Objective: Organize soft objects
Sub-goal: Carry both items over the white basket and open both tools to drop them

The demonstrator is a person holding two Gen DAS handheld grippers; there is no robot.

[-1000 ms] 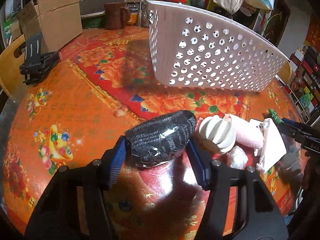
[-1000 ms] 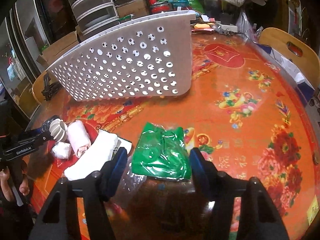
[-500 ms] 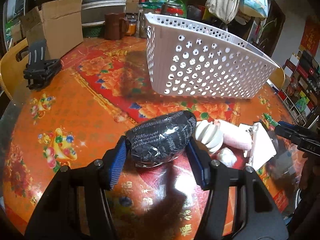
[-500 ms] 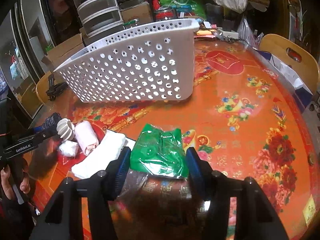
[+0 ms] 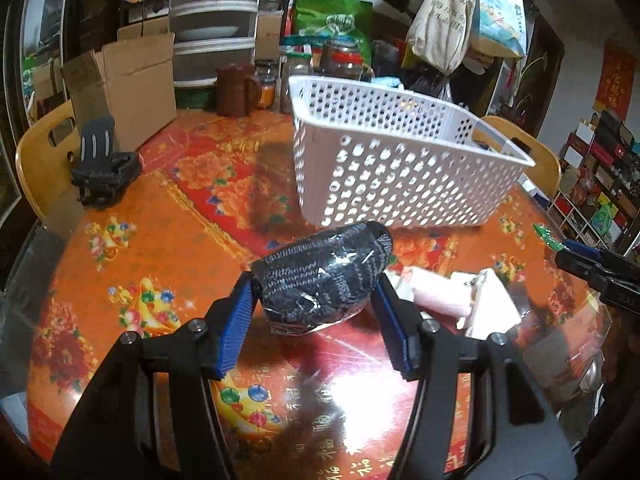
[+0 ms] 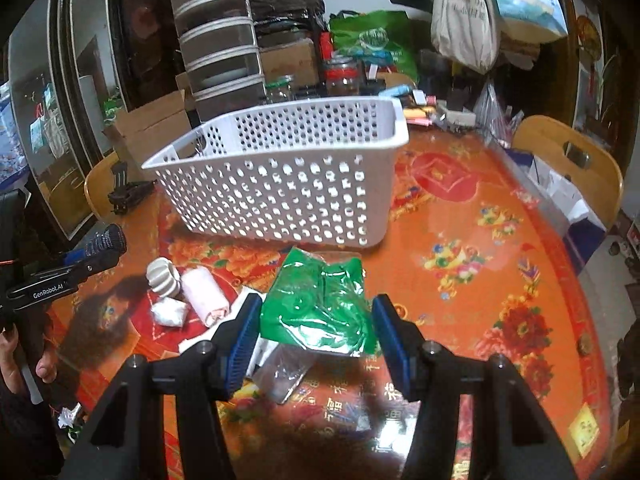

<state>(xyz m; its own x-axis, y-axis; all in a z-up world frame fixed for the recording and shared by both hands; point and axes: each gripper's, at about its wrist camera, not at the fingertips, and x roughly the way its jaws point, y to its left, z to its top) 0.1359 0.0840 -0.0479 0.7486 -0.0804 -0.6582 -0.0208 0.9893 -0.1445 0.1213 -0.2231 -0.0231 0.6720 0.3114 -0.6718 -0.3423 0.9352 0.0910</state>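
Observation:
My left gripper [image 5: 316, 316] is shut on a black knitted bundle in clear wrap [image 5: 324, 276] and holds it above the table, in front of the white perforated basket [image 5: 392, 168]. My right gripper [image 6: 316, 332] is shut on a green soft item in a clear bag [image 6: 320, 304], lifted off the table before the same basket [image 6: 280, 192]. On the table lie a pink roll [image 6: 204, 296], a white ribbed object [image 6: 162, 278], a small white wrapped wad [image 6: 170, 312] and a white folded cloth [image 5: 494, 304]. The left gripper with its black bundle [image 6: 106, 242] shows at the right wrist view's left edge.
The round table has an orange-red flowered cover [image 5: 160, 240]. A black phone stand [image 5: 102, 164], a cardboard box [image 5: 132, 88], a brown jug [image 5: 232, 90] and jars stand at the back. Wooden chairs [image 6: 568, 160] ring the table. A loose clear bag [image 6: 284, 372] lies under the right gripper.
Both grippers have risen with their loads, so the basket's rim and inside now show. The left gripper moved up off the white ribbed object; the right lifted the green bag off the table.

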